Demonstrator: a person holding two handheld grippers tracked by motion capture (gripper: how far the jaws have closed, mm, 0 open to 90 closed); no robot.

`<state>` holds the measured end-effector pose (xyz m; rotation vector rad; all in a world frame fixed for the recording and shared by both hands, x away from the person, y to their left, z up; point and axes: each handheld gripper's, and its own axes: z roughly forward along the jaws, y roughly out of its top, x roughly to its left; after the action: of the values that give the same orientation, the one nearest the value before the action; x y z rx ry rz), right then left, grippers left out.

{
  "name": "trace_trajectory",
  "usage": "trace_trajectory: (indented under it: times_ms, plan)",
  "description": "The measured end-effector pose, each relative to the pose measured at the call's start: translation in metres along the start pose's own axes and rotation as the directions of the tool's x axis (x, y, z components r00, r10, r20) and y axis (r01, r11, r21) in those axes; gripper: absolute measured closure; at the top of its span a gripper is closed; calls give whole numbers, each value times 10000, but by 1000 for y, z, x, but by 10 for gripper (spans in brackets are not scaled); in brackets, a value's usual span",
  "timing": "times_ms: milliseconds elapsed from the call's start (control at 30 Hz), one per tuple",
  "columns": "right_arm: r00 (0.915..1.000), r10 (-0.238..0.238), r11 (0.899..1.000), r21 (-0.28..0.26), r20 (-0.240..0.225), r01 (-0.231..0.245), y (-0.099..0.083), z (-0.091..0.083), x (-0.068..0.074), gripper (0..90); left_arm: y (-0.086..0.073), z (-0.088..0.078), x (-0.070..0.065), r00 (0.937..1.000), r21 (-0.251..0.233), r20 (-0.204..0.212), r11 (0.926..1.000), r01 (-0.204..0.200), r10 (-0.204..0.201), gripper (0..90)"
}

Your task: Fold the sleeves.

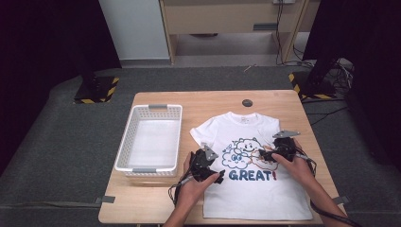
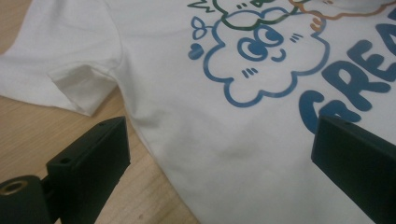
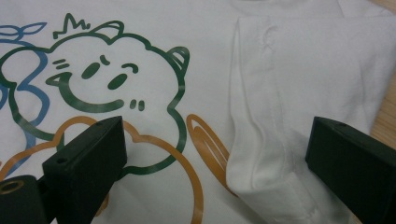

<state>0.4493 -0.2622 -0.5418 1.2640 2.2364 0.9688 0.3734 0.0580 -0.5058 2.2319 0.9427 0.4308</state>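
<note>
My left tool (image 1: 206, 165) and right tool (image 1: 276, 150) hover wide open, gripping nothing, over the white T-shirt (image 1: 253, 189) on the desk (image 1: 151, 198). One sleeve (image 3: 299, 107) is folded in; the white basket (image 1: 126, 142) waits empty.

Table (image 1: 156, 97) evenly lit from overhead; bkgd upper left/right very dark. High view soft, low-res. Gripper views: near jaws blurred, white T-shirt (image 2: 154, 42) bright, faint shadows.

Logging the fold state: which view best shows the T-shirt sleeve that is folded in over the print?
The right gripper view: the folded sleeve lies between its open jaws, hem and seam sharp. The high view shows it small behind the right gripper. The left gripper view shows the other sleeve, flat.
</note>
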Motion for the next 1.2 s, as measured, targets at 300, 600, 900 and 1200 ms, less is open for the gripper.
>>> trace_trajectory:
  times_ms: [300, 600, 900, 1200]
  plan:
    - [10000, -36, 10000, -20, 16, 36, -4, -5, -3, 51, 9, 6, 15, 9994, 88, -212, 9995, 288, -286, 46]
    - [10000, -47, 10000, -7, 4, 47, -6, -6, -5, 53, 15, 17, 32, 9962, 100, -405, 9970, 770, -765, 50]
    - [10000, -58, 10000, -7, 17, 58, -10, -11, -10, 53, 26, 23, 40, 9948, -59, -455, 9958, 912, -913, 50]
    - [9998, -171, 9999, -7, -82, 171, -16, -17, -17, 54, 39, 30, 43, 9953, -20, -371, 9959, 900, -900, 52]
